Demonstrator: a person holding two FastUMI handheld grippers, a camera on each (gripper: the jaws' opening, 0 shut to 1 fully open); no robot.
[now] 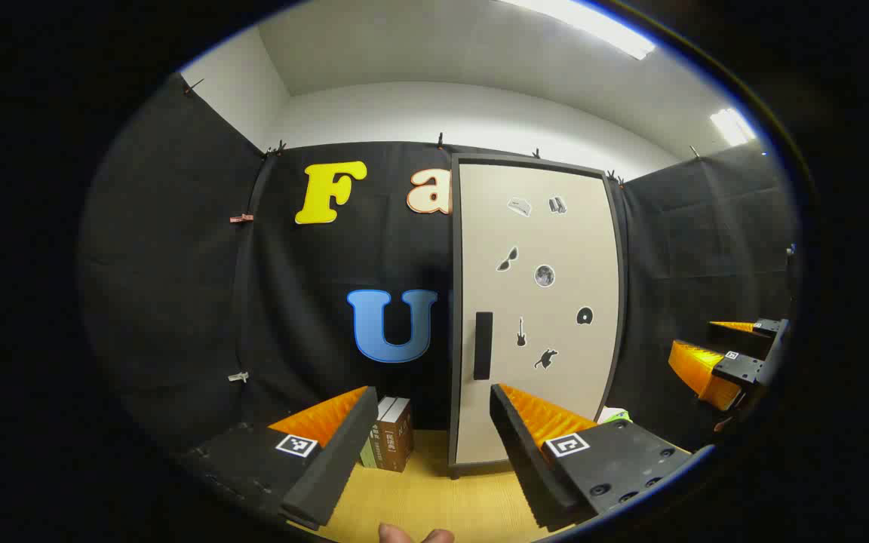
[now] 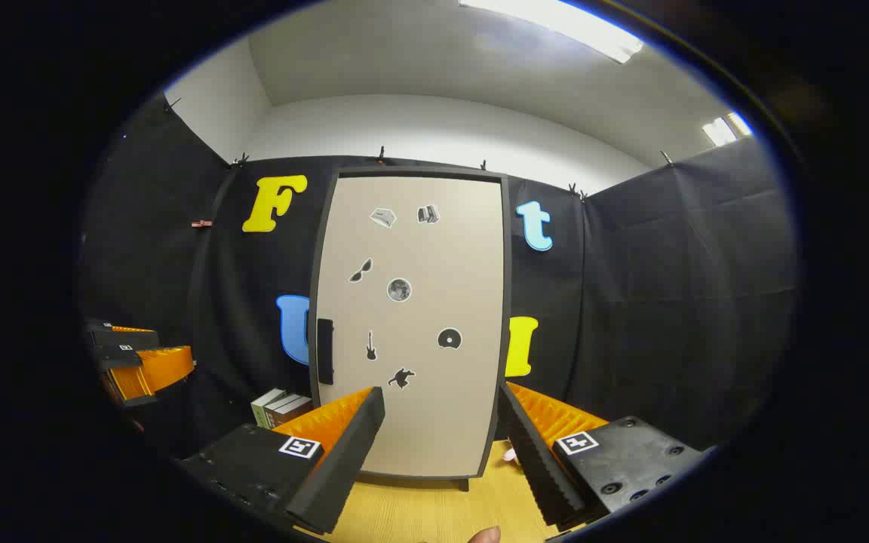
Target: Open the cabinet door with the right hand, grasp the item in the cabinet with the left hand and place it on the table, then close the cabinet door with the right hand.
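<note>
While cabinet door (image 2: 412, 324) sits closed, left claw (image 1: 431, 445) and right claw (image 2: 442, 445) spread wide, holding nothing.

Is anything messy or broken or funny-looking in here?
Nothing stands out. The cabinet door is shut and sits straight, its handle intact. The books stand upright on the table beside the cabinet. Both hand-held grippers, left and right, are open and hold nothing.

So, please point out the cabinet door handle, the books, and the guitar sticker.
cabinet door handle (image 2: 324, 351), right gripper view, middle of the dark vertical bar.
books (image 1: 391, 443), left gripper view, front of the brown spine.
guitar sticker (image 2: 371, 346), right gripper view, its body.
</note>
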